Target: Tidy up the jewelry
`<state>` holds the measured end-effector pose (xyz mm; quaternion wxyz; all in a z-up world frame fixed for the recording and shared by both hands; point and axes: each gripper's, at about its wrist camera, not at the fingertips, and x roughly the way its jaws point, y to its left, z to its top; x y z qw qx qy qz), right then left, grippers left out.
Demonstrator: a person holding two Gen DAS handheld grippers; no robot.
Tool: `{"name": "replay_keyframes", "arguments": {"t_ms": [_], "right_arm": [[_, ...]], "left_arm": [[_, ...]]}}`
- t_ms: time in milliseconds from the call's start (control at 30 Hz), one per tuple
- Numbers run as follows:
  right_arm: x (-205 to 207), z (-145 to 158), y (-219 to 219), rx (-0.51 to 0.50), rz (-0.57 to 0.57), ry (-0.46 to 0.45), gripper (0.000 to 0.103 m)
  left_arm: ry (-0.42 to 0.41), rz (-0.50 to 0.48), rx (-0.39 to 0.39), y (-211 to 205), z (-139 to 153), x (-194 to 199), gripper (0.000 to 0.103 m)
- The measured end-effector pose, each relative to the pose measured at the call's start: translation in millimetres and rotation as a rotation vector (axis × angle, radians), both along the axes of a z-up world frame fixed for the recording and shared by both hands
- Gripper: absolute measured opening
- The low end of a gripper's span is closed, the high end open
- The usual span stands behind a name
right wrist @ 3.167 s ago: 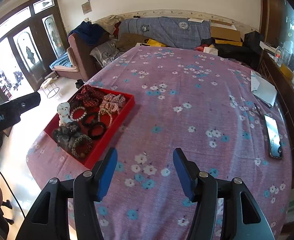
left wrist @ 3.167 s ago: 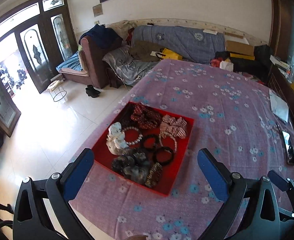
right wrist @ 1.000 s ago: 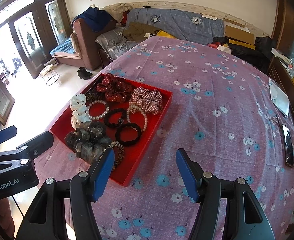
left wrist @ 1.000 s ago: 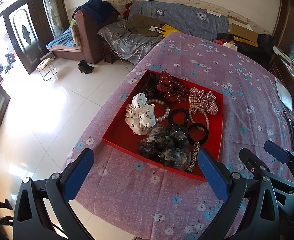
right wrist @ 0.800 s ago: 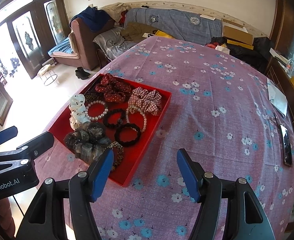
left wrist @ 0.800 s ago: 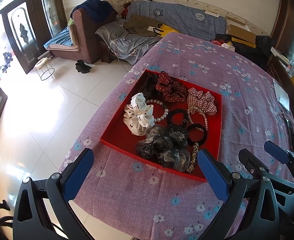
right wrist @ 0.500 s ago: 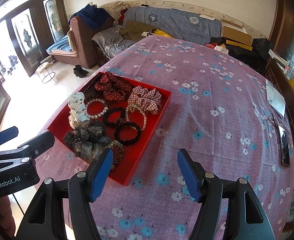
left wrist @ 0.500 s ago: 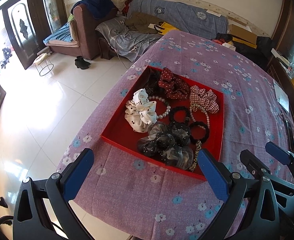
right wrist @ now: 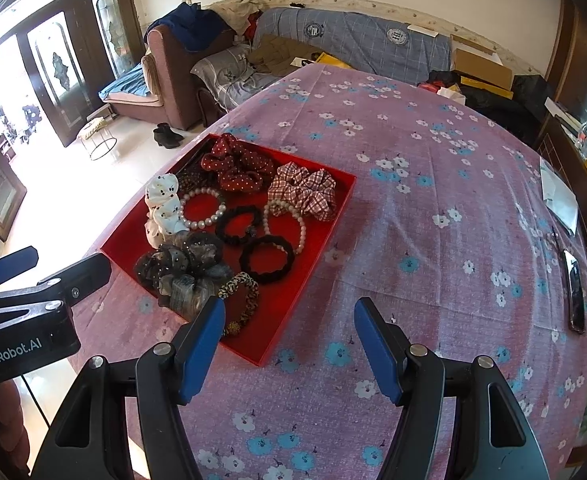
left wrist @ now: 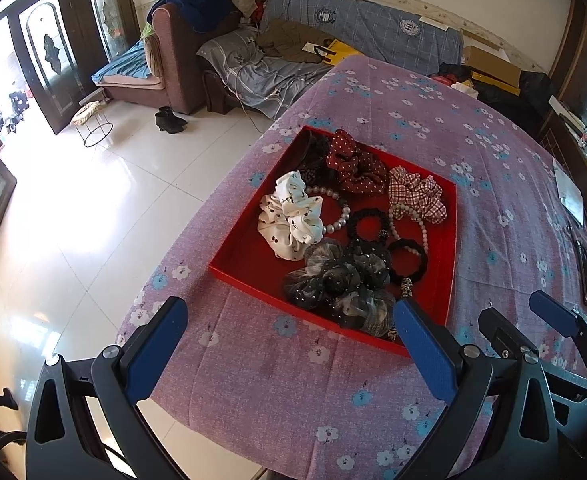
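A: Now, entry one: the red tray [left wrist: 249, 256] is sitting near the bench's [right wrist: 433, 240] left edge. Compared with three seconds back it is filling far more of both wrist views, so the person is bringing both tools in over it.

B: Contents?

A: All lying inside the tray: white dotted scrunchie [left wrist: 291, 216], dark red dotted scrunchie [right wrist: 235, 168], plaid scrunchie [right wrist: 303, 190], grey mesh scrunchies [left wrist: 337, 282], pearl bracelet [right wrist: 203, 208], a second bead bracelet [right wrist: 285, 220], two black hair ties [right wrist: 267, 258], leopard band [right wrist: 241, 296]. Over the last second their arrangement is staying the same.

B: Grippers?

A: The left gripper [left wrist: 289, 332] is hanging with its jaws spread wide above the tray's near rim, carrying nothing. The right gripper [right wrist: 287, 340] is standing moderately apart, also carrying nothing, over the tray's near corner.

B: Meaning?

A: Only the approach is changing. Pieces gathered in one tray are fitting either a sorted lot or one awaiting sorting; these views are not settling which.
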<state>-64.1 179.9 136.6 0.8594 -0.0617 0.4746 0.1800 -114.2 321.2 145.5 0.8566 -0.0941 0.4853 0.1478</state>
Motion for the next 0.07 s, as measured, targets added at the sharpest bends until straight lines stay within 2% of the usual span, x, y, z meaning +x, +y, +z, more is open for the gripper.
{"name": "replay_keyframes", "arguments": {"t_ms": [67], "right_arm": [[1.0, -2.6, -5.7, 0.006, -0.012, 0.009, 0.072]], "left_arm": [[0.007, -0.007, -0.001, -4.2, -1.6, 2.3, 0.103]]}}
